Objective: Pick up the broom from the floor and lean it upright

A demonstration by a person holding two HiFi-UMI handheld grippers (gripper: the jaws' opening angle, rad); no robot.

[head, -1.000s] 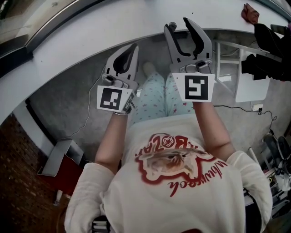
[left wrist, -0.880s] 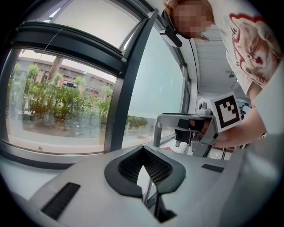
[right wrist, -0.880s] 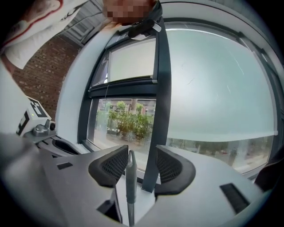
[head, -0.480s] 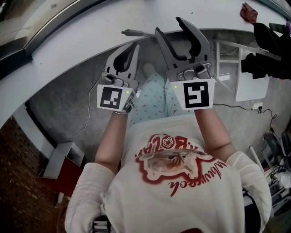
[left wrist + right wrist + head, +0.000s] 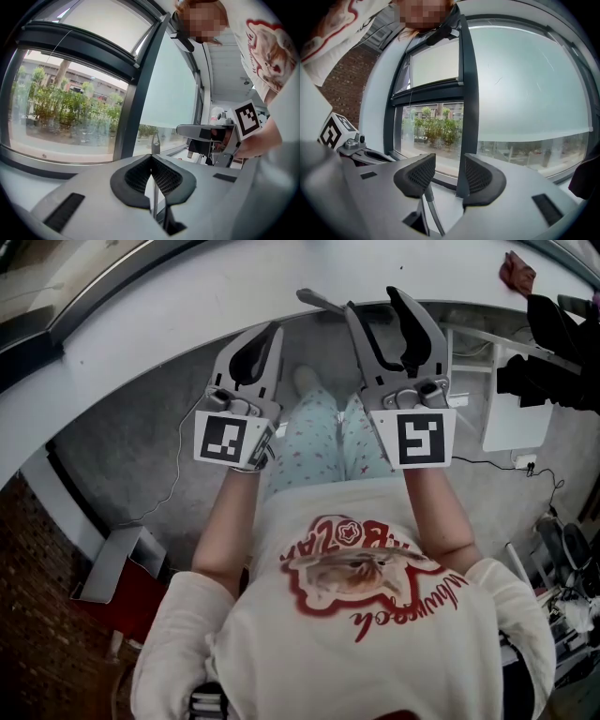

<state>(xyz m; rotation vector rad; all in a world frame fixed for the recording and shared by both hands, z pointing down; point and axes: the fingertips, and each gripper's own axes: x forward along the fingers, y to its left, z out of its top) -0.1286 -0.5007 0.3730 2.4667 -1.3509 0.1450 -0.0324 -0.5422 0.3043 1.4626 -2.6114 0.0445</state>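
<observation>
**Locating the Broom Handle and Both Grippers**

**Right gripper** (image 5: 373, 302): It sits at the upper centre of the head view. Its jaws stand apart and have just been opening. In the right gripper view, the broom handle (image 5: 431, 206) is a thin grey rod. It rises from the lower centre of the frame into the gap between the two pads. It runs close under the pad on the frame's left, and whether it touches that pad cannot be told. The pad on the frame's right stands clear of it, so the handle is not clamped.

**Broom handle, head view:** The grey end of the rod projects toward the upper left from behind the right gripper's jaws. It lies across the white ledge (image 5: 187, 315). The lower part of the broom is hidden in every view.

**Left gripper** (image 5: 272, 334): It sits left of centre in the head view, beside the right gripper and apart from it. In the left gripper view its pads meet at the tips. The jaws are together and no object is gripped.

**Surroundings:**
- **Window:** A window (image 5: 525, 93) with a dark post (image 5: 466, 93) fills the upper part of the right gripper view. Greenery shows beyond the glass.
- **Floor:** In the head view, grey floor (image 5: 141, 446) lies below the ledge. A thin cable (image 5: 178, 460) runs across it at the frame's left.
- **Marker cubes:** A marker cube (image 5: 230, 439) faces the camera on each gripper.
</observation>
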